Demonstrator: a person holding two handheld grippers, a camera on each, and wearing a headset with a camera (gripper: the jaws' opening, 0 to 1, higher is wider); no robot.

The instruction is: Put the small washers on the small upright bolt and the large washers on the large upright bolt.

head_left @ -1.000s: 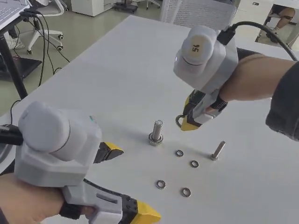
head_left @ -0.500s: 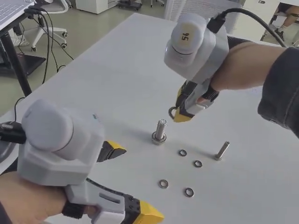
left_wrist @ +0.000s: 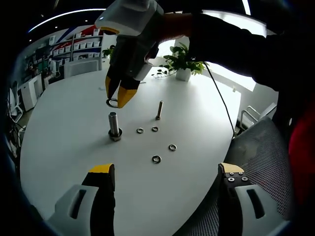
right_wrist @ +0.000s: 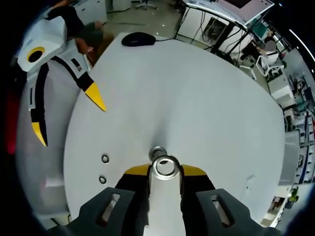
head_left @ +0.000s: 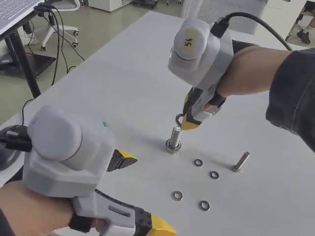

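Steel washer (head_left: 179, 119) pinched in right claw (head_left: 186, 124) just above large bolt (head_left: 175, 136); left claw (left_wrist: 166, 171) gapes.

One large washer (head_left: 179, 119) hovers above upright bolt (head_left: 175, 137).

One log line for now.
right gripper shut on large silver metal washer | over large upright silver bolt | left gripper open | four small silver washers loose

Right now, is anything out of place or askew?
Nothing clearly. The small bolt leans in the head view but looks upright in the left gripper view; the right gripper holds its washer over the large bolt.
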